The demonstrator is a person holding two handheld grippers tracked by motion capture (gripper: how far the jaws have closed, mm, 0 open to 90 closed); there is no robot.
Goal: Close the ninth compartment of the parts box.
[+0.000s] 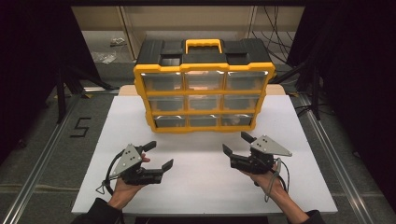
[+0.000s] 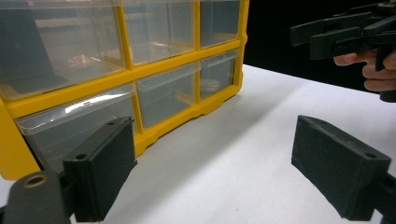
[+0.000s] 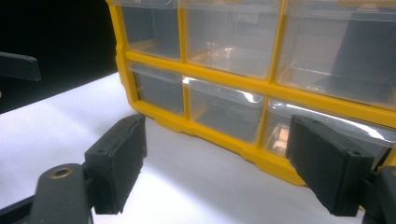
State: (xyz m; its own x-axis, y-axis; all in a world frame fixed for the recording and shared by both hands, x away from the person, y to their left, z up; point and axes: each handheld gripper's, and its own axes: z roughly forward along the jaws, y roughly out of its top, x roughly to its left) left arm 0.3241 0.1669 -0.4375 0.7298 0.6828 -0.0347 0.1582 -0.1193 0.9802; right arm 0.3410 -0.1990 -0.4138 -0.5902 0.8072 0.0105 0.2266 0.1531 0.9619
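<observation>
White table [image 1: 140,116], drawer cabinet [image 1: 203,88] crosswise, drawer fronts toward the person

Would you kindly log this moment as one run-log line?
left tongs: open, empty | right tongs: open, empty | drawer cabinet: all drawers shut, untouched | both tongs hover before it

My bench is a lab recording rig: white table [image 1: 205,186] inside black curtains [image 1: 359,93], aluminium floor rails [image 1: 42,154], tripod legs [image 1: 60,93], loose cables [image 1: 275,28], taped floor marker [image 1: 81,127].
</observation>
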